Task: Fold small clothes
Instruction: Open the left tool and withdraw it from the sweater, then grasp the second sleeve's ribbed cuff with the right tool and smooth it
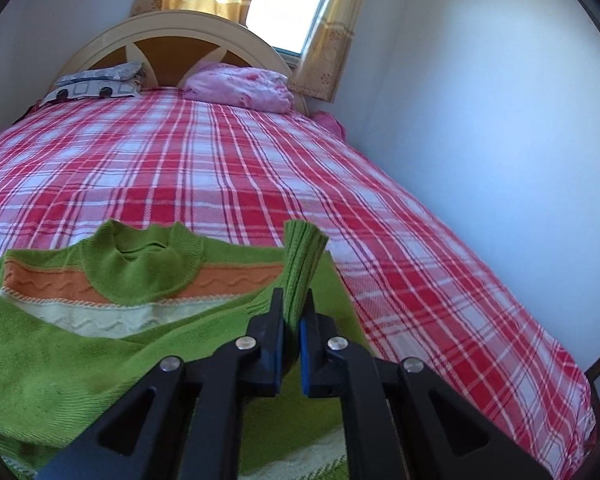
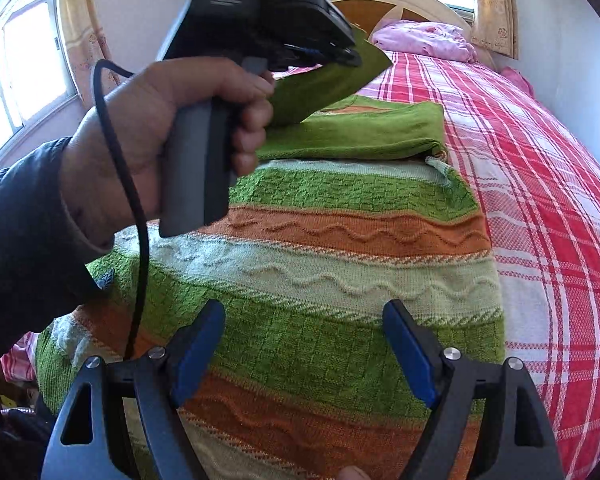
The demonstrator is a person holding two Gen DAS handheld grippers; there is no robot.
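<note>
A small green knitted sweater (image 2: 340,264) with orange and pale stripes lies flat on the plaid bed. Its collar (image 1: 140,268) faces the headboard. My left gripper (image 1: 293,300) is shut on the ribbed green cuff of a sleeve (image 1: 300,264) and holds it up above the sweater's chest. In the right wrist view the left gripper (image 2: 340,54) carries the green sleeve (image 2: 328,84) over the body; the other sleeve (image 2: 360,136) lies folded across the chest. My right gripper (image 2: 304,344) is open and empty over the sweater's lower body.
The red and white plaid bedspread (image 1: 260,168) covers the bed. A pink bundle (image 1: 240,84) and a patterned pillow (image 1: 96,84) lie by the headboard (image 1: 180,36). A white wall (image 1: 480,120) runs along the bed's right side.
</note>
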